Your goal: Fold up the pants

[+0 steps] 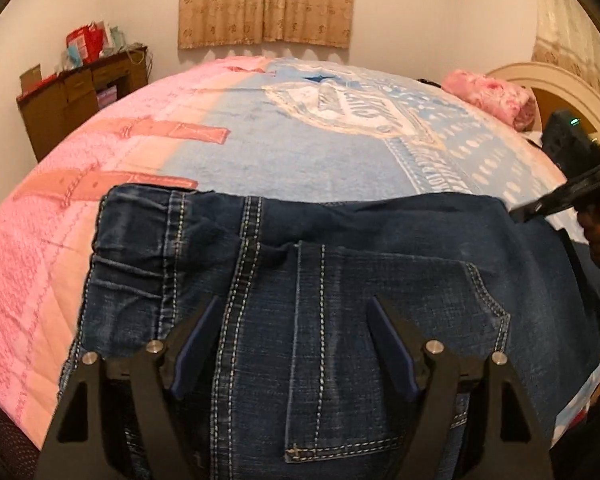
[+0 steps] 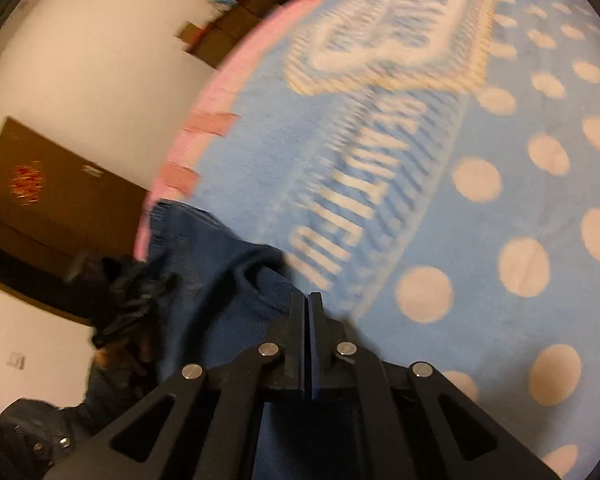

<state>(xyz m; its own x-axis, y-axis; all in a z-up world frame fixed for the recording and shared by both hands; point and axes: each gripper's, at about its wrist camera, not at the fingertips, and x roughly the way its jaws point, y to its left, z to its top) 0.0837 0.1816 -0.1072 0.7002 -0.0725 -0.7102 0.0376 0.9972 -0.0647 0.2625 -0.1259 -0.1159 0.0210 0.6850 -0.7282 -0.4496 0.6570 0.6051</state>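
Dark blue denim pants (image 1: 320, 300) lie folded on the bed's blanket (image 1: 300, 152), back pocket up, near the front edge. My left gripper (image 1: 294, 308) is open just above the pocket area, holding nothing. My right gripper (image 2: 309, 300) has its jaws pressed together at the right edge of the pants (image 2: 220, 272); I cannot tell whether cloth is pinched between them. It also shows in the left wrist view (image 1: 540, 208) at the pants' far right corner. The right wrist view is motion-blurred.
The blanket (image 2: 460, 200) is pink on the left, blue with white dots on the right. A pink pillow (image 1: 492, 96) lies by the headboard (image 1: 572, 92). A brown dresser (image 1: 80, 96) stands by the left wall. A curtain (image 1: 266, 0) hangs behind.
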